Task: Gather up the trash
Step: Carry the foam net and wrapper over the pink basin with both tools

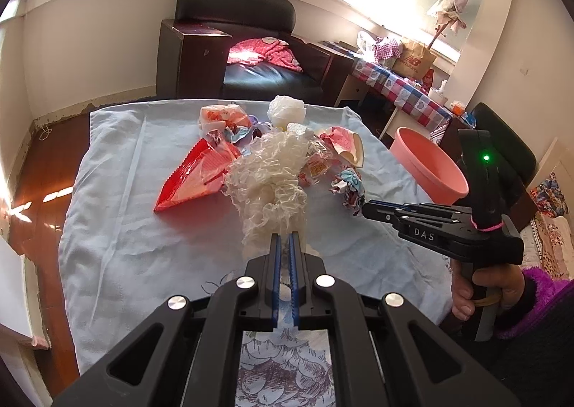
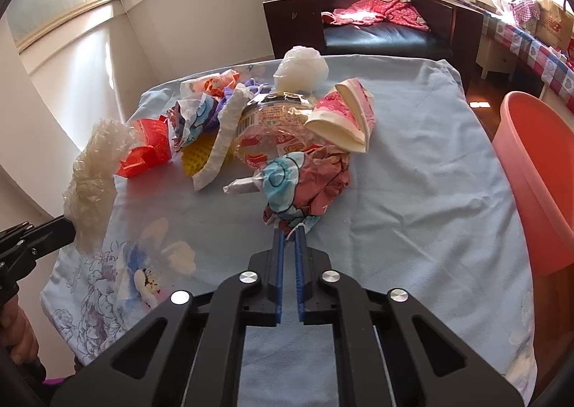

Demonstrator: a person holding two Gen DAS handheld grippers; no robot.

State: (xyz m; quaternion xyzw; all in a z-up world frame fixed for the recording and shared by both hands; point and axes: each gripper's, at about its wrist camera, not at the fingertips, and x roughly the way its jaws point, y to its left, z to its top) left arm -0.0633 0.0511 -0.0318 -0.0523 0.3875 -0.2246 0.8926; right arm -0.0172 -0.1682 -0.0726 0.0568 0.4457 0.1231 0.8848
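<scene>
Trash lies heaped on the far half of a worktop (image 1: 118, 227) draped in a pale blue cloth. Nearest, the left gripper (image 1: 283, 238) has its fingers clenched on the lower end of a crinkled translucent plastic bag (image 1: 272, 184), which hangs lifted off the cloth in the right wrist view. Just to its right, the right gripper (image 2: 290, 231) has its fingers clenched on the near edge of a crumpled pink-and-blue printed wrapper (image 2: 305, 188). Beyond these lie a red foil packet (image 1: 193, 177), a strip of white foam (image 2: 222, 141), a clear printed package (image 2: 272, 127) and a squashed pink paper cup (image 2: 344, 116), touching one another. Farthest sits a balled white plastic bag (image 1: 287, 111). A pink basin (image 1: 430, 170) stands off the worktop's right edge.
</scene>
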